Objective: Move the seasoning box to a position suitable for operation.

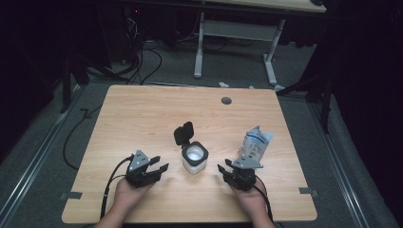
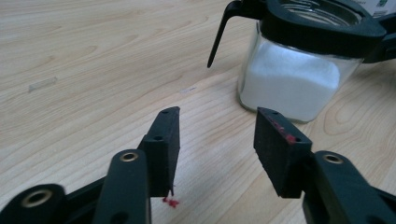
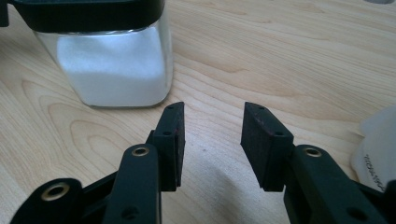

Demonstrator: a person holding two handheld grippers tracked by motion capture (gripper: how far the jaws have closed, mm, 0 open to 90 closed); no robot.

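Note:
A square glass jar (image 1: 195,158) with white powder inside stands at the middle of the wooden table, its black flip lid (image 1: 184,133) swung up and open. In the left gripper view the jar (image 2: 289,88) sits ahead and to the right of the jaws. In the right gripper view the jar (image 3: 112,70) is ahead and to the left. My left gripper (image 1: 159,164) rests left of the jar, open, with bare table between its pads (image 2: 217,112). My right gripper (image 1: 225,166) lies right of the jar, open and empty too (image 3: 212,106). A white and blue bag (image 1: 256,142) stands just behind the right gripper.
The table (image 1: 142,109) has a round grey cable hole (image 1: 226,100) near its far edge. The bag's corner (image 3: 378,144) shows close to my right jaw. Behind the table stand another desk's white legs (image 1: 199,47) and floor cables (image 1: 142,61).

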